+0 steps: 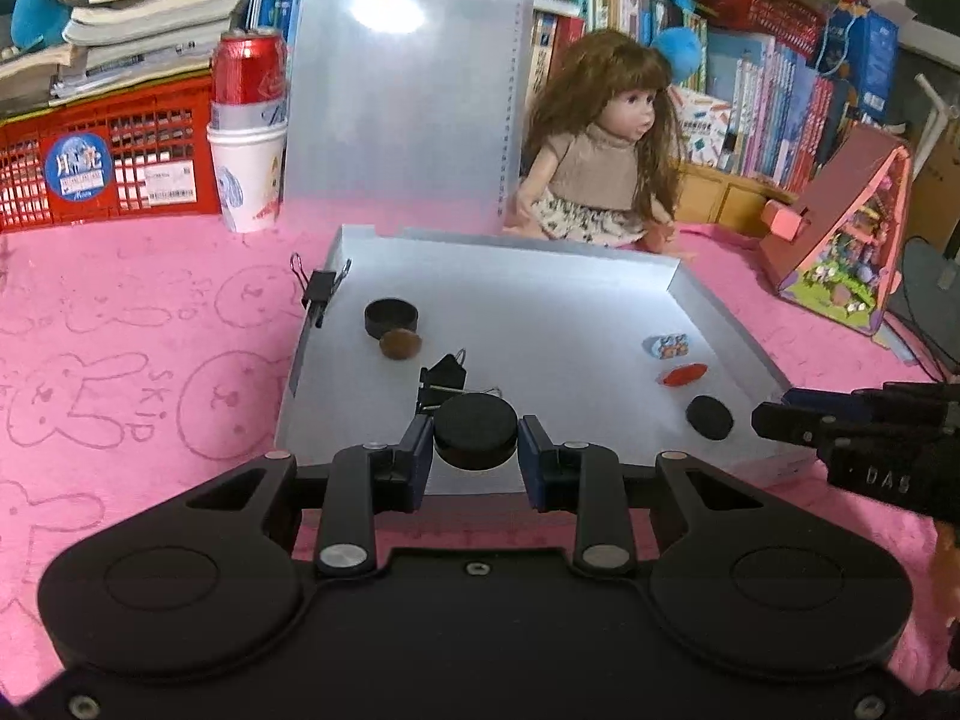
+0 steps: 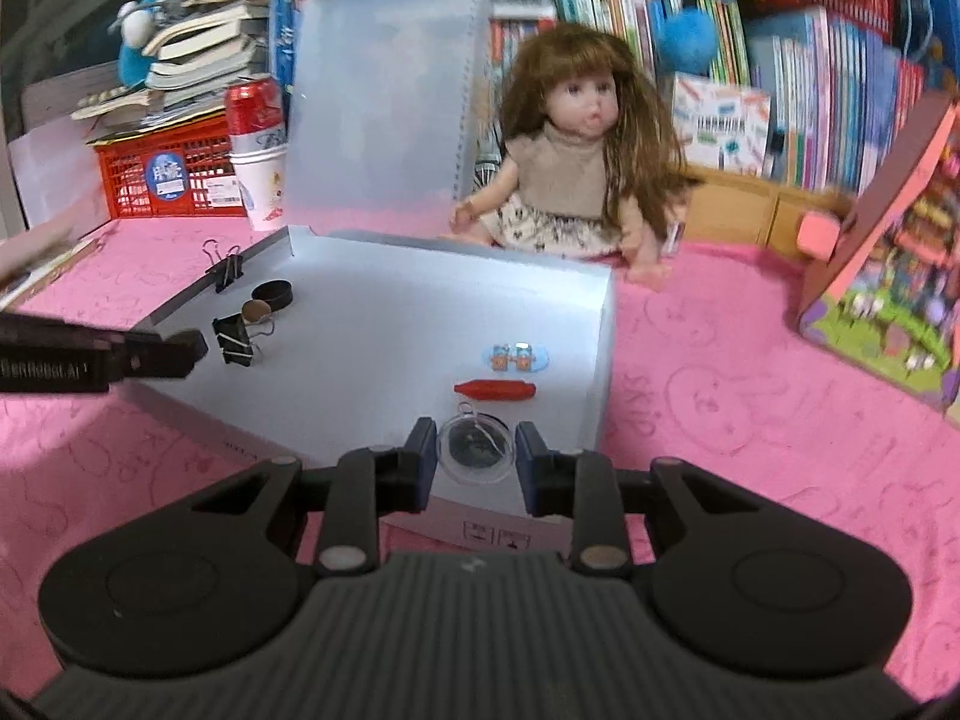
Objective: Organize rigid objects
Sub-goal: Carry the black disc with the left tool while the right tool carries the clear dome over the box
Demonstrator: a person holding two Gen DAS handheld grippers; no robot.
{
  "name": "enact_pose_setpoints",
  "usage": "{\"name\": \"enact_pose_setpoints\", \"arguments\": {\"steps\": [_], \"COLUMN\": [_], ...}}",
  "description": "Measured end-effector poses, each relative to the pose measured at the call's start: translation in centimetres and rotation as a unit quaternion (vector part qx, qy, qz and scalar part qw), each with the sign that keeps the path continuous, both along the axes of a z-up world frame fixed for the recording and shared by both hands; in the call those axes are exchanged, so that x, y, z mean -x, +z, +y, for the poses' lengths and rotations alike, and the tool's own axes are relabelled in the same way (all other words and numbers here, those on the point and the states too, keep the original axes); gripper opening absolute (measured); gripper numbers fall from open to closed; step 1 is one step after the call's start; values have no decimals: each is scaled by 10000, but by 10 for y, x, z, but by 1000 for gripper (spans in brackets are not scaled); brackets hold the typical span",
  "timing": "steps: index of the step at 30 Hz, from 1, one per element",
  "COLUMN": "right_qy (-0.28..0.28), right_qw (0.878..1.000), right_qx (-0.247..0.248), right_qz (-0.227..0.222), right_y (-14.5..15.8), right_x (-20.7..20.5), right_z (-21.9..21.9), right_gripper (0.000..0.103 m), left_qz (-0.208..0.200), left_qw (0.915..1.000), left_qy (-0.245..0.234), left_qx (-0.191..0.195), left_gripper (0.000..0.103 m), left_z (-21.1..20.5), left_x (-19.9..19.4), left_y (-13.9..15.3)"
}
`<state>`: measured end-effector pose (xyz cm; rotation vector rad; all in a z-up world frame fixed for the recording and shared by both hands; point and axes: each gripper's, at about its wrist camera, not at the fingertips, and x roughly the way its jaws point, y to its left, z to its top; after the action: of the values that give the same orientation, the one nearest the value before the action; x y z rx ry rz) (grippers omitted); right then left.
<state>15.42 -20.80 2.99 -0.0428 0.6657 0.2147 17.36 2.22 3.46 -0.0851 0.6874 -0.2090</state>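
Black disc sat clamped in your left tool, clear round case clamped in your right tool, both held over the white tray, probably for sorting.

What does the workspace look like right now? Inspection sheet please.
Surface: pink cloth with an open white tray on it.
Job's things: black cap, brown disc, binder clip, red piece, black disc in the tray.
Clutter: doll, red can on paper cups, red crate.
Grippers: left gripper shut on a black puck; right gripper shut on a clear round case.
Cables: dark cable at right edge.
Surroundings: shelved books.
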Motion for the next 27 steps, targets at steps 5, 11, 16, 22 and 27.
{"name": "enact_pose_setpoints", "arguments": {"steps": [5,11,16,22,27], "right_qy": [-29,-49,-132,-232,-335], "right_qw": [9982,9942,9941,9942,9940], "right_qx": [-205,-478,-526,-553,-595], "right_qz": [561,960,942,897,854], "right_y": [0,-9,-12,-13,-14], "right_x": [-24,-41,-48,-60,-72], "right_z": [-4,-10,-14,-15,-16], "right_gripper": [33,33,33,33,33], "left_qz": [164,207,244,251,240], "left_qw": [9998,9995,9991,9987,9983], "left_qy": [53,117,167,224,303], "left_qx": [-66,-204,-297,-387,-435], "left_gripper": [29,29,29,29,29], "left_z": [-2,-5,-6,-8,-8], "left_x": [-13,-22,-30,-38,-47], "left_y": [-8,-13,-18,-23,-26]}}
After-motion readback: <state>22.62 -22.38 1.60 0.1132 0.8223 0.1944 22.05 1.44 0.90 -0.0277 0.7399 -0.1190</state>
